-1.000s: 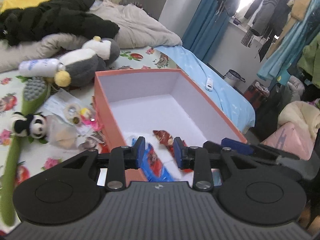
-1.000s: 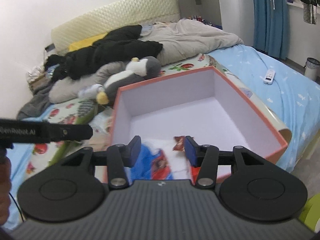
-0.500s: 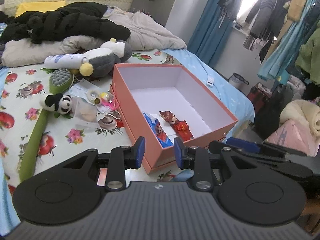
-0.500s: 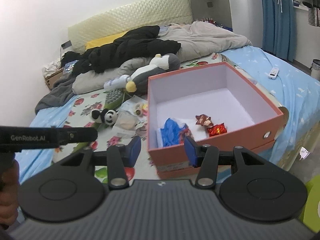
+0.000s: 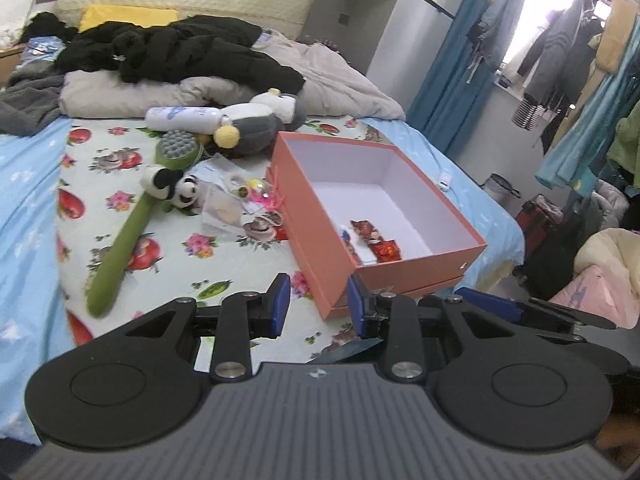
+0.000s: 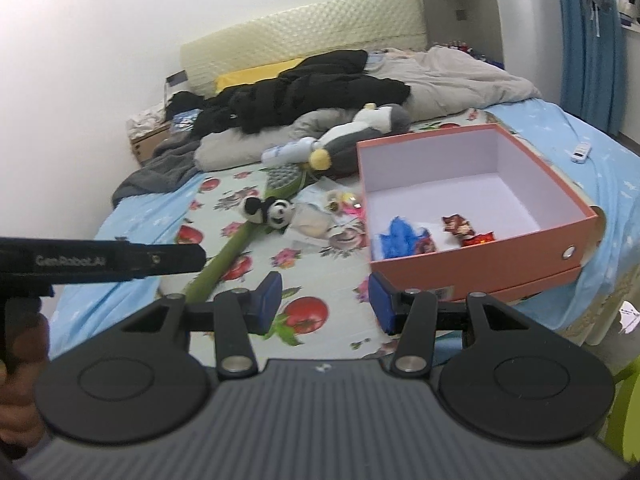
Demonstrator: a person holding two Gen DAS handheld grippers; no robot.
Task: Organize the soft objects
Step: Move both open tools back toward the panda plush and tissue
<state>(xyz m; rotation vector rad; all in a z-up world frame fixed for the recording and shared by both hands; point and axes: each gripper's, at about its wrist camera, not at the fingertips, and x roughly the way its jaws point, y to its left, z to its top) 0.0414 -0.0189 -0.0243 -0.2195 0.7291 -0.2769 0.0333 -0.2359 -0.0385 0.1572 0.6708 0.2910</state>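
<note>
Hovering left claw (image 5: 315, 306): narrow gap, empty
Right claw (image 6: 324, 303): wider, empty
Orange cardboard box (image 6: 476, 262): two o'clock
Panda plush (image 6: 270, 211): eleven o'clock

Salmon-orange box (image 5: 394, 270), pale lilac-white inside. Sheet (image 5: 168, 248) white with red fruit, pink flowers. Panda plush (image 5: 172, 188) black-white. Long green brush (image 5: 132, 224), grey bristles. Black clothing (image 5: 172, 50) upper left.

Box (image 5: 416, 268) on bed (image 5: 36, 184); panda toy (image 5: 176, 190) left of box
</note>
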